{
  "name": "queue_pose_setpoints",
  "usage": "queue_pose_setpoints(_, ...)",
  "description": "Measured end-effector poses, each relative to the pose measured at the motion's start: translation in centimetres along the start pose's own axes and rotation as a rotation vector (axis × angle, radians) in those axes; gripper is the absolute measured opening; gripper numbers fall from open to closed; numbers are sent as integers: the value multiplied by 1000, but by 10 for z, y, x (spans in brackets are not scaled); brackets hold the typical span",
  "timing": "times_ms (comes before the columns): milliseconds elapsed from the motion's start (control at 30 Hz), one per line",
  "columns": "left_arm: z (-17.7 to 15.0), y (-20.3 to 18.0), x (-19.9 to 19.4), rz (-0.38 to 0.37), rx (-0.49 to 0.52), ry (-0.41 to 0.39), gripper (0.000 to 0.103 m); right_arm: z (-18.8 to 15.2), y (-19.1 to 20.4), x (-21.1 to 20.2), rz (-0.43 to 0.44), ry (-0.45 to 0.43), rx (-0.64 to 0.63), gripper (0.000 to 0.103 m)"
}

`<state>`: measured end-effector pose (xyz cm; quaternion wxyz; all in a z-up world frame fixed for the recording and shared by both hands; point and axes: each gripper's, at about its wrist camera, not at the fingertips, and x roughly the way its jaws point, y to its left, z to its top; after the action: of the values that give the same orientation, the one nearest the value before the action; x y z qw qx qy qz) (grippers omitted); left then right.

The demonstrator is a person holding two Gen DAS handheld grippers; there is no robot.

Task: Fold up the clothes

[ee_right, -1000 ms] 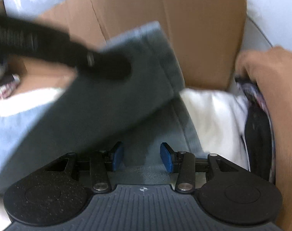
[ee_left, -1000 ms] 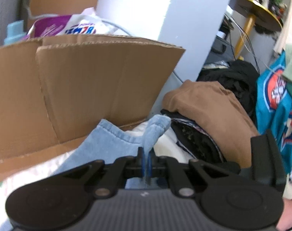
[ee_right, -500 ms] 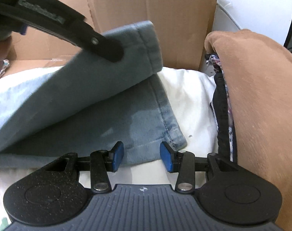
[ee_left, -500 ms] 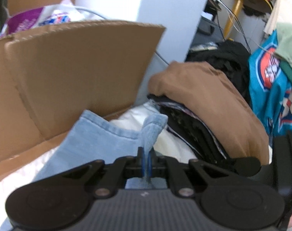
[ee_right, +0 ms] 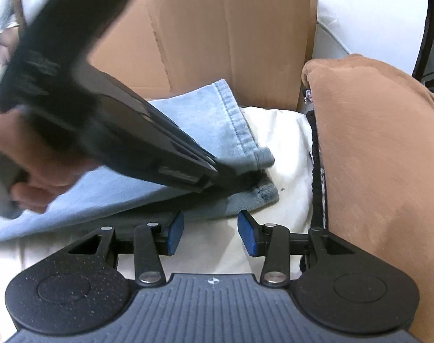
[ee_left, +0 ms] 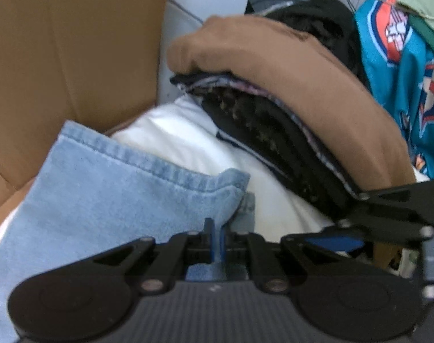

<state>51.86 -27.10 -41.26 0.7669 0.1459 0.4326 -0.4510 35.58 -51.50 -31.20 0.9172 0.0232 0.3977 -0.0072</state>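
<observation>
Left hand-held gripper point(ee_right: 231, 175), blurred, seemingly pinches jeans point(ee_right: 211, 120); right hand-held gripper point(ee_right: 210, 233) gapes empty.

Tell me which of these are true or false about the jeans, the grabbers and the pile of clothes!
1. The left gripper is pinching the blue jeans. True.
2. The right gripper is holding the brown garment. False: its jaws are open and empty.
3. The brown garment lies on top of the clothes stack. True.
4. The jeans lie on a red sheet. False: the white bedding is under them.
5. A cardboard box stands behind the jeans. True.
</observation>
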Motion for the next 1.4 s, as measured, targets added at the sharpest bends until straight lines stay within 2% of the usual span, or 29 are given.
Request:
queue_pose_setpoints(133, 0, -1, 3, 0, -13, 23, 11, 1, 1, -13, 16, -13, 10, 49)
queue_pose_setpoints(200, 1, -1, 2, -2, -25, 35, 17, 0, 2, -16, 16, -14, 27, 49)
queue_pose_setpoints(267, 1, 1, -9, 1, -40, 37, 28, 11, 4, -1, 17, -8, 44, 49)
queue_pose_setpoints(367, -2, 6, -40, 1, -37, 10, 39, 14, 7, -1, 39, 6, 57, 49)
queue_pose_setpoints(467, -11, 12, -78, 22, -3, -20, 45, 13, 11, -5, 63, 17, 48, 49)
queue_pose_setpoints(633, -35, 26, -132, 64, -4, -15, 49, 12, 18, -10, 87, 30, 51, 49)
queue_pose_setpoints(800, -70, 32, -164, 106, -19, -21, 54, 12, 29, -14, 93, 50, 45, 49)
queue_pose_setpoints(833, -76, 31, -168, 114, -23, -23, 58, 13, 31, -15, 95, 54, 41, 49)
queue_pose_setpoints(867, -82, 31, -172, 122, -28, -26, 63, 14, 33, -15, 96, 57, 38, 49)
queue_pose_setpoints(1000, -106, 28, -186, 153, -47, -37, 65, 14, 42, -20, 105, 71, 40, 49)
queue_pose_setpoints(1067, -118, 27, -193, 169, -57, -42, 70, 13, 47, -21, 119, 78, 53, 50)
queue_pose_setpoints(1233, -149, 16, -179, 133, -83, -22, 81, 7, 59, -18, 148, 104, 65, 50)
queue_pose_setpoints(1400, -175, 13, -157, 225, -96, 17, 84, 1, 75, -10, 172, 137, 44, 50)
